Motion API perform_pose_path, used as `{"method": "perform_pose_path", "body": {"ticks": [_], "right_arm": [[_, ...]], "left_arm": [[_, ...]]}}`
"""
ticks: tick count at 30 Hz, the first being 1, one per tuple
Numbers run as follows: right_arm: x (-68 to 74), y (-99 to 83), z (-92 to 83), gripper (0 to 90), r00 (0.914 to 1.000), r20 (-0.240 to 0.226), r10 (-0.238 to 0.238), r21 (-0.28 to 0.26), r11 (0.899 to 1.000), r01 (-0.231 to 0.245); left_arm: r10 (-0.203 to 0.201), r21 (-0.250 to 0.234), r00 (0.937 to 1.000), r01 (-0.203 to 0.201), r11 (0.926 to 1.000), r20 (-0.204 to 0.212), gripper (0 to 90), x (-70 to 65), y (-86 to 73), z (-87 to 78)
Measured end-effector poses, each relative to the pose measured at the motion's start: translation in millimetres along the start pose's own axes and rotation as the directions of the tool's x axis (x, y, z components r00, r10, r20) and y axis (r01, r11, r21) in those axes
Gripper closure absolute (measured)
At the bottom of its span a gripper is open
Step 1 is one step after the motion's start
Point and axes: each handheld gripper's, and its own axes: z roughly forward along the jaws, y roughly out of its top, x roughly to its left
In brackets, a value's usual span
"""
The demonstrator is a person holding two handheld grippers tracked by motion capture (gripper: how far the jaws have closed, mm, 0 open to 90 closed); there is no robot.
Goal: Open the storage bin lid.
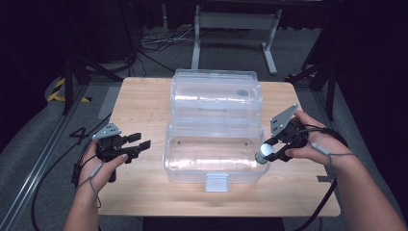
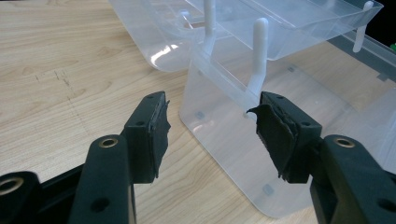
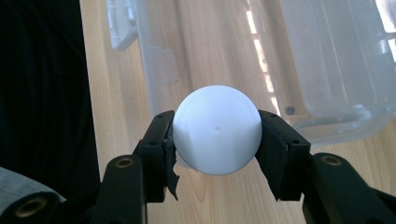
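Note:
A clear plastic box (image 1: 214, 161) stands open in the middle of the wooden table, its lid (image 1: 216, 94) thrown back toward the far side. My right gripper (image 1: 270, 150) is shut on a white ball (image 1: 264, 153), holding it at the box's right rim. In the right gripper view the ball (image 3: 217, 135) sits squeezed between both pads, with the box (image 3: 327, 70) beyond it. My left gripper (image 1: 138, 142) hovers open left of the box, nothing between its jaws. In the left gripper view the gripper (image 2: 210, 133) faces the box's corner (image 2: 219, 116).
A white latch tab (image 1: 216, 182) sticks out from the box's front wall. The table (image 1: 139, 103) has bare wood on the left and along the front edge. Cables and a metal stand's legs (image 1: 235, 36) lie on the floor beyond the table.

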Motion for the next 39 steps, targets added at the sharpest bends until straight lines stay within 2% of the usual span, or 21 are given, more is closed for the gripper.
{"method": "perform_pose_path", "body": {"ticks": [7,39], "right_arm": [[-1.4,2.4,8.4,50.5,1.0000,-0.009,-0.002,0.009,1.000,0.002],[-6.5,7.6,52.2,50.5,0.9979,-0.065,0.002,0.109,0.994,0.005]], "left_arm": [[-0.002,0.000,1.0000,0.002,1.0000,0.002,44.3,0.4,-0.2,0.0],[-0.013,0.012,0.9999,0.013,0.9998,-0.006,43.8,3.9,-2.6,1.0]]}}
